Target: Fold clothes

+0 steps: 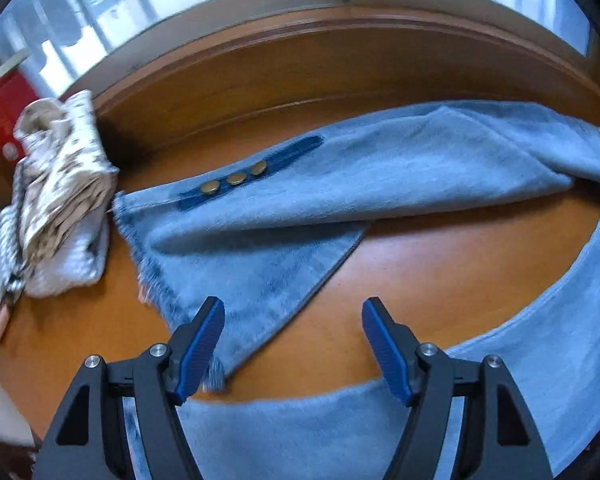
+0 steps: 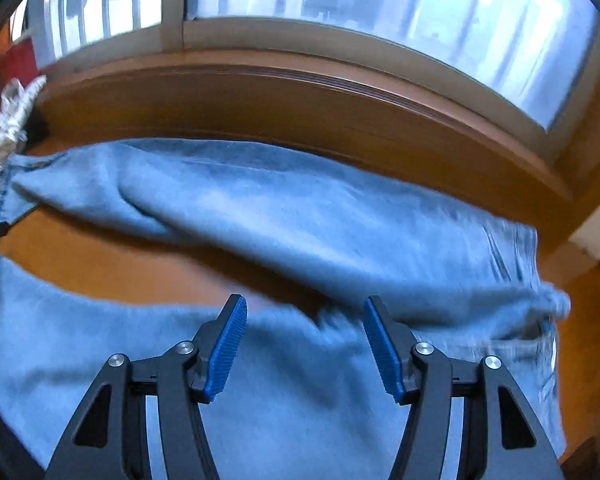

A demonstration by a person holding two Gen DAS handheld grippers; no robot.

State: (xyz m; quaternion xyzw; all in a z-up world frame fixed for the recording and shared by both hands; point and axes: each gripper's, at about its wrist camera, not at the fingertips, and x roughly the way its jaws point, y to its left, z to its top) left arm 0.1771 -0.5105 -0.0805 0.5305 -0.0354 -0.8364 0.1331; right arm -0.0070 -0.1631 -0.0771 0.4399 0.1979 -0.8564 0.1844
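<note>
Light blue jeans [image 1: 380, 168] lie spread across the wooden table [image 1: 440, 264], with the two legs apart. The far leg has a frayed hem and three brass buttons [image 1: 235, 179] on a dark blue strip. The near leg runs under my left gripper [image 1: 294, 308], which is open and empty, hovering over the gap between the legs. In the right wrist view the jeans [image 2: 300, 216] fill the middle, and my right gripper [image 2: 305, 306] is open and empty just above the cloth near the crotch.
A pile of folded patterned and striped clothes [image 1: 60, 200] sits at the table's left end, with a red box [image 1: 4, 108] behind it. A raised wooden sill [image 1: 340, 40] and a window run along the far side. The pile's edge shows in the right wrist view [image 2: 8, 128].
</note>
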